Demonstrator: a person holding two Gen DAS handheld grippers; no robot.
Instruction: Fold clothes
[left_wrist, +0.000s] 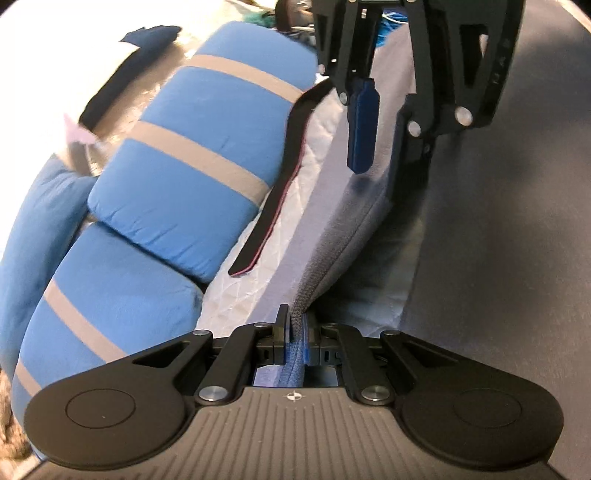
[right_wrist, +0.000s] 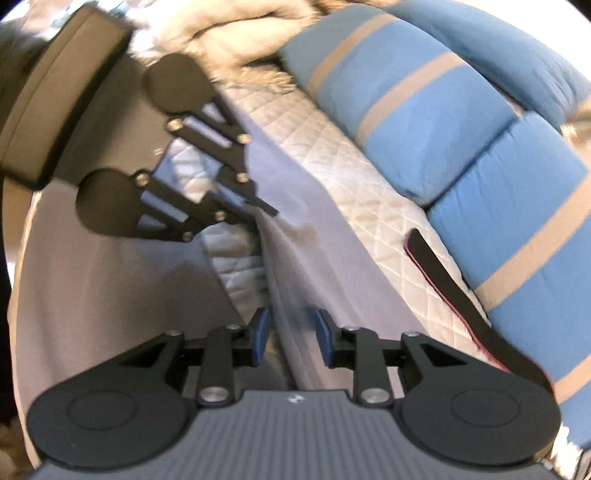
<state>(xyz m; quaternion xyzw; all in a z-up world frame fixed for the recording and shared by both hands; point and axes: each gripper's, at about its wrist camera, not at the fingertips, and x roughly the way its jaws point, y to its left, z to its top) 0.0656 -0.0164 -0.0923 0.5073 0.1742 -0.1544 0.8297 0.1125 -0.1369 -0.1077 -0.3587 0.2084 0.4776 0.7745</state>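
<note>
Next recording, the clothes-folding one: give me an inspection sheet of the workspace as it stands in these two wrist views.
Surface: white quilted bed cover, partly under the clothes.
Job's things: grey garment, its ribbed edge pinched in the left claw; it lies over the quilt.
Clutter: black strap with a red edge lying on the quilt beside two blue pillows with grey stripes.
Grippers: left claw shut on the grey garment's edge; right claw open, jaws apart, nothing pressed between its pads, above the garment.
Cables: nothing seen for sure; blurred blue and teal items at the top of the left view cannot be identified.
Surroundings: pale furry fabric beyond the pillows.
</note>
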